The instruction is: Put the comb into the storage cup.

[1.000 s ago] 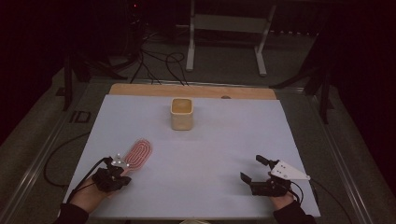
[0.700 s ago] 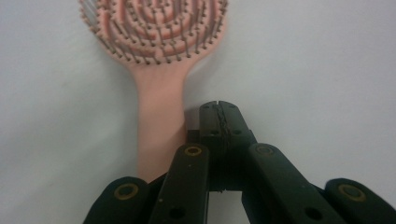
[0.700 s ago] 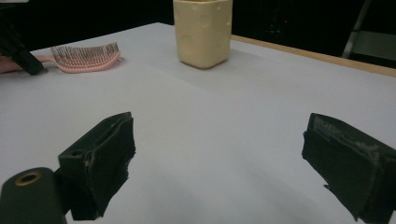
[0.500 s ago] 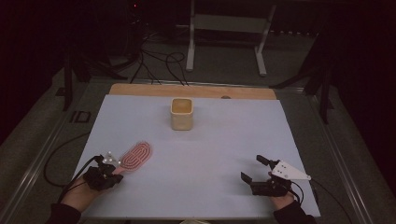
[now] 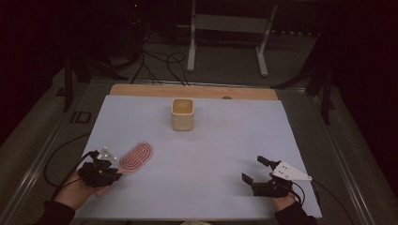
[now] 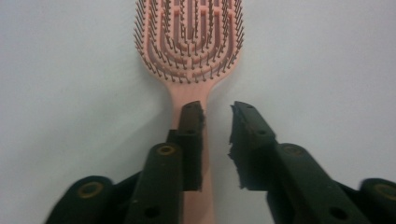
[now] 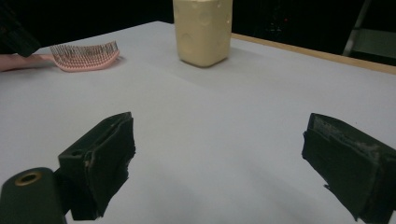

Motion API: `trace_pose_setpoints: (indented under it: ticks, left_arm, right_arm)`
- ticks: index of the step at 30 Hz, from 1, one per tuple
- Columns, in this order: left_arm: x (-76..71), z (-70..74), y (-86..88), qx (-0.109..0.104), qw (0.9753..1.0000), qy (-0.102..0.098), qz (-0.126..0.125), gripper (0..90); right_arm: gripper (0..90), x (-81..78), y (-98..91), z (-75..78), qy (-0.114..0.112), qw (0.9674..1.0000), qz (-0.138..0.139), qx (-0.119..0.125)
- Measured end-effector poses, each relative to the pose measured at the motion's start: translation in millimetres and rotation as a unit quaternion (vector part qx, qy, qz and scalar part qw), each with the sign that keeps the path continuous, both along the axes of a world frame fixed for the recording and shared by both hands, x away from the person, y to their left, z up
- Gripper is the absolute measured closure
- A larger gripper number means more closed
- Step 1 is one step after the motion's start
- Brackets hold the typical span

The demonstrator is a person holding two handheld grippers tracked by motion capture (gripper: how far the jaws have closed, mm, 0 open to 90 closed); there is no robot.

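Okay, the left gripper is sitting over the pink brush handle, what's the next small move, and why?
Probably lower the left gripper a touch, centre it and close on the hairbrush handle. Its jaws have just been opening and stand slightly apart; the handle lies on the white table beneath the left one rather than squarely in the gap, and nothing is gripped yet.

Black grippers [image 5: 99, 169] with worn, chipped jaws, brass-ringed screws, seemingly dark sleeves.

A cream square cup [image 5: 182, 115] stands upright on the white tabletop [image 5: 225, 150] (wooden strip [image 5: 192, 91] behind it).
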State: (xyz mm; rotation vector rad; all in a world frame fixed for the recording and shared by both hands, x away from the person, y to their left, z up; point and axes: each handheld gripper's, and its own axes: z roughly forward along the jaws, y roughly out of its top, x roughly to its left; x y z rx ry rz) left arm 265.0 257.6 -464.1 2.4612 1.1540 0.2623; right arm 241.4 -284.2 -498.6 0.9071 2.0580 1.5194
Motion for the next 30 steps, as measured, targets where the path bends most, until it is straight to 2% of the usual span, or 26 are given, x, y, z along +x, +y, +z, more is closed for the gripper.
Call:
trace_pose_setpoints:
  ticks: [3,7,8,10,13,14,15,17,19,24,29,30]
  left_arm:
    - [3.0,0.9,-0.8,0.0,1.0,0.001,0.005,62.0]
    - [5.9,0.4,-4.5,0.02,0.9998,0.007,-0.005,43.6]
    - [6.3,0.7,-4.9,0.019,0.9998,0.006,-0.007,42.6]
    - [6.8,2.1,-5.6,0.021,0.9998,-0.003,-0.005,33.0]
    - [7.6,2.5,-6.5,0.018,0.9998,-0.003,-0.002,21.4]
    - [8.8,1.5,-7.7,0.017,0.9998,0.008,-0.007,18.5]
    - [8.8,1.5,-7.7,0.017,0.9998,0.008,-0.007,13.4]
    - [10.2,0.4,-8.7,0.016,0.9995,0.022,-0.015,9.9]
    - [10.9,-1.0,-9.9,0.024,0.999,0.031,-0.023,0.5]
    - [16.0,-1.8,-10.9,0.025,0.9981,0.048,-0.031,0.3]
    - [21.7,-4.1,-11.2,0.039,0.9966,0.064,-0.034,0.5]
    - [22.9,-4.1,-10.6,0.04,0.9963,0.067,-0.036,2.9]
  right_arm:
    - [8.9,0.4,-0.2,-0.4,0.002,1.0,-0.001,-0.001]
    - [8.9,0.2,-0.4,-0.2,0.001,1.0,-0.001,0.0]
    - [8.9,0.4,-0.3,-0.5,0.002,1.0,0.0,0.0]
    - [8.8,0.0,0.0,-0.1,0.001,1.0,-0.001,0.0]
    - [8.9,0.4,-0.5,-0.2,0.001,1.0,-0.001,0.001]
    - [8.9,0.6,-0.2,-0.6,0.004,1.0,-0.001,0.003]
    - [8.9,0.5,-0.2,-0.4,0.002,1.0,-0.001,0.0]
    - [8.9,0.1,-0.2,-0.1,0.002,1.0,-0.001,0.001]
    - [8.9,0.6,-0.6,-0.3,0.001,1.0,-0.001,0.003]
    - [8.9,0.7,-0.5,-0.4,0.003,1.0,-0.002,0.003]
    - [8.8,0.1,-0.2,0.1,0.002,1.0,-0.002,0.001]
    - [8.9,0.8,-0.3,-0.4,0.002,1.0,-0.001,0.003]
